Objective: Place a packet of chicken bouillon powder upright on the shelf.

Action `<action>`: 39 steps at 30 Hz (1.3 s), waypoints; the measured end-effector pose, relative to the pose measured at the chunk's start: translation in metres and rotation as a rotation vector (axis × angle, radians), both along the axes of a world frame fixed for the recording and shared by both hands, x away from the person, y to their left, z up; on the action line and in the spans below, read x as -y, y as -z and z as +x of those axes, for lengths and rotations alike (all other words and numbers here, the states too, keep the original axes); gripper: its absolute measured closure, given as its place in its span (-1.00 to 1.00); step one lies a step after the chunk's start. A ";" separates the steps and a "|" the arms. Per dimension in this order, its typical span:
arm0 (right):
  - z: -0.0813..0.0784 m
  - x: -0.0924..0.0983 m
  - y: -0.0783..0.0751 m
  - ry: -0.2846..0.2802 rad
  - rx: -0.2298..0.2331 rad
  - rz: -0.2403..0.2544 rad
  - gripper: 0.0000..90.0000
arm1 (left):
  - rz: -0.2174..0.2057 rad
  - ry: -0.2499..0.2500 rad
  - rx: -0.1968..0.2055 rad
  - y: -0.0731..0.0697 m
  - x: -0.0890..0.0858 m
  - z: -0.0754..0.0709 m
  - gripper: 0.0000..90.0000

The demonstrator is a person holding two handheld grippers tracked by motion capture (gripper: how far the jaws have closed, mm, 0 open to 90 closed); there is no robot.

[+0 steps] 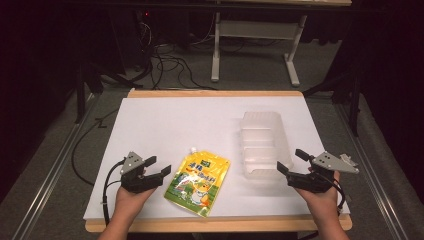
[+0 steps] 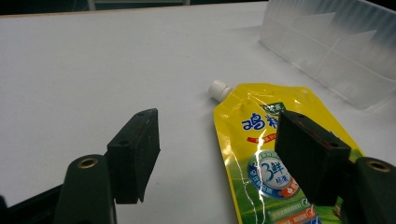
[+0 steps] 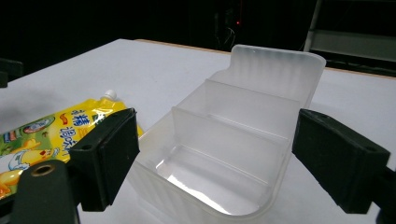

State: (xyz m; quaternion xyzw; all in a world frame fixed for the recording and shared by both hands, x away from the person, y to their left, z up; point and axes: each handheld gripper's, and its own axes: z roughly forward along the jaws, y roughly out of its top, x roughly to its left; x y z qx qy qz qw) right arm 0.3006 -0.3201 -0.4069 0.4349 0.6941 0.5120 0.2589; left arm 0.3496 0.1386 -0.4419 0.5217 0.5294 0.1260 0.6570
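Note:
A yellow spouted pouch point(image 1: 198, 184) with a white cap lies flat near the table's front edge, its cap pointing away from the person. A clear plastic bin point(image 1: 263, 144) with inner dividers stands to its right, with nothing inside. My left gripper point(image 1: 161, 168) rests just left of the pouch, open and holding nothing; the pouch point(image 2: 275, 158) lies ahead and partly behind its right jaw. My right gripper point(image 1: 291, 161) sits at the bin's near right corner, open, with the bin point(image 3: 233, 140) directly ahead between its jaws and the pouch point(image 3: 46, 135) off to the left.
The white tabletop point(image 1: 170, 125) has a wooden edge around it. Beyond the far edge are a white table frame point(image 1: 255, 45) and cables on the floor. Metal rails run along both sides of the table.

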 end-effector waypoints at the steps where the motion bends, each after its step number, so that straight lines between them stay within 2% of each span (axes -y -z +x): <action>1: -0.001 0.001 0.000 0.001 0.000 0.001 -0.66 | 0.008 0.003 -0.002 0.001 0.001 0.000 -0.30; 11: -0.001 -0.002 0.003 0.003 -0.017 -0.024 -0.65 | 0.018 0.010 0.005 0.001 -0.001 0.000 -0.29; 16: -0.001 -0.004 0.003 -0.005 -0.006 -0.038 -0.66 | 0.019 0.010 0.004 0.002 -0.003 0.001 -0.29; 27: -0.002 -0.005 0.002 -0.027 -0.005 -0.028 -0.65 | 0.017 0.015 0.003 0.007 0.000 0.002 -0.26; 28: -0.002 -0.006 0.002 -0.033 0.000 -0.032 -0.65 | -0.010 -0.010 -0.005 0.007 0.001 0.004 -0.26; 32: -0.002 -0.008 0.001 -0.037 0.000 -0.042 -0.63 | -0.024 -0.002 -0.024 0.011 0.006 0.006 -0.26; 33: -0.002 -0.009 0.001 -0.043 0.003 -0.041 -0.63 | -0.001 0.031 -0.022 0.012 0.007 0.005 -0.26; 39: -0.001 -0.011 0.001 -0.069 -0.002 -0.040 -0.67 | 0.002 0.030 -0.025 0.014 0.019 0.008 -0.26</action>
